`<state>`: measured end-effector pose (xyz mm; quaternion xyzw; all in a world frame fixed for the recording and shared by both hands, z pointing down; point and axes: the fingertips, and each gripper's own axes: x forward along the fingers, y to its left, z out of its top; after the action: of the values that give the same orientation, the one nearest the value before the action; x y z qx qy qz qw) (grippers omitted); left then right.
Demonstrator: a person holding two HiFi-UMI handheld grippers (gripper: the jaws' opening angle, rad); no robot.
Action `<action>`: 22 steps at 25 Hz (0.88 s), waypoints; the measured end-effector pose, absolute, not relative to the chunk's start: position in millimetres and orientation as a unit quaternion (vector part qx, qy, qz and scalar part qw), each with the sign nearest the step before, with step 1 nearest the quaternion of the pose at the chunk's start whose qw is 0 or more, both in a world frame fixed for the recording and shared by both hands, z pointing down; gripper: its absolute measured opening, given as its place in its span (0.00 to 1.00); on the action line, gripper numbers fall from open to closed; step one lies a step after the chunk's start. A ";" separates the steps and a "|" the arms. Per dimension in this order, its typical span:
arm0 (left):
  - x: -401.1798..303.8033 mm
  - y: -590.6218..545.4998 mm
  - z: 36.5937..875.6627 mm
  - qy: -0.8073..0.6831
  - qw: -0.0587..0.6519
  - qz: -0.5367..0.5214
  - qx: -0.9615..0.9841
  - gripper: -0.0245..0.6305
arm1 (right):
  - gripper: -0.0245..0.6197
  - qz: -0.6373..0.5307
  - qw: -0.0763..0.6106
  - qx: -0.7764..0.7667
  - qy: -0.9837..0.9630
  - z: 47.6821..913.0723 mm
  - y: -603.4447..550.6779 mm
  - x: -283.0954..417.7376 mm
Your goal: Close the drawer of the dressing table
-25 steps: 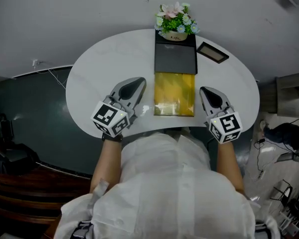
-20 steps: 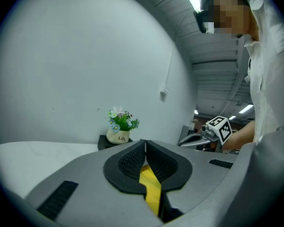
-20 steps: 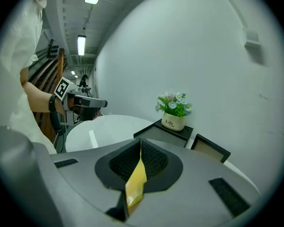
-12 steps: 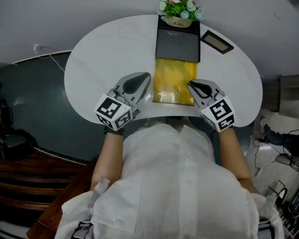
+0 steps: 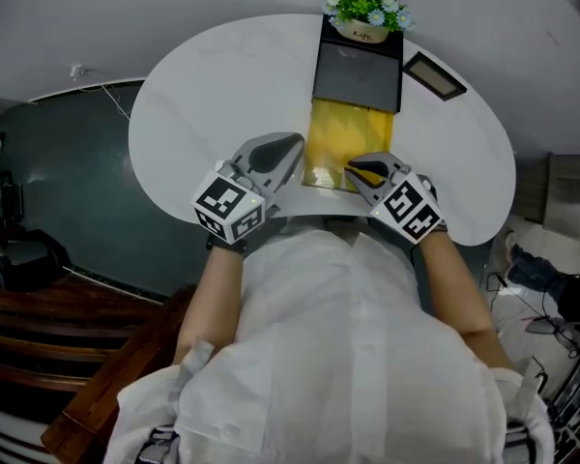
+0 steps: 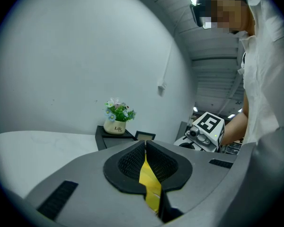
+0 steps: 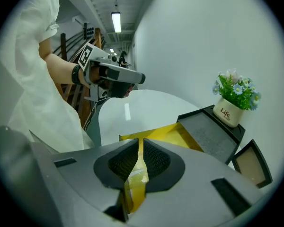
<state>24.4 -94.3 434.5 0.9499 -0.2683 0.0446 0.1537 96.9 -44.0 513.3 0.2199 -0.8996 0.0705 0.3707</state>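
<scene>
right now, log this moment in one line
drawer: open | right gripper: shut, at drawer's front edge | left gripper: shut, left of drawer

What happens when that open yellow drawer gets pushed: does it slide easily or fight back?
The yellow drawer looks thin-walled and seems empty, so it is probably light and slides easily. The black box holding it is small and seems just set on the table, so it may scoot back too.
</scene>
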 end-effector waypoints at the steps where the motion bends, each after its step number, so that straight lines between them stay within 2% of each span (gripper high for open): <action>1: 23.5 -94.3 434.9 -0.269 0.155 0.044 0.949 0.07 | 0.06 0.069 0.378 0.209 -0.899 516.7 -41.5 93.5; 6: 20.2 -94.9 437.1 -0.270 0.151 0.051 0.950 0.07 | 0.11 0.070 0.413 0.155 -0.894 533.8 -28.8 77.0; 22: 11.0 -103.7 438.9 -0.270 0.151 0.049 0.950 0.07 | 0.11 0.069 0.496 0.060 -0.863 577.5 -8.5 53.5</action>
<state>11.0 -103.7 438.9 0.9496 -0.2705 0.0489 0.1509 53.5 -8.5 577.5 0.0605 -0.8632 0.0692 0.4964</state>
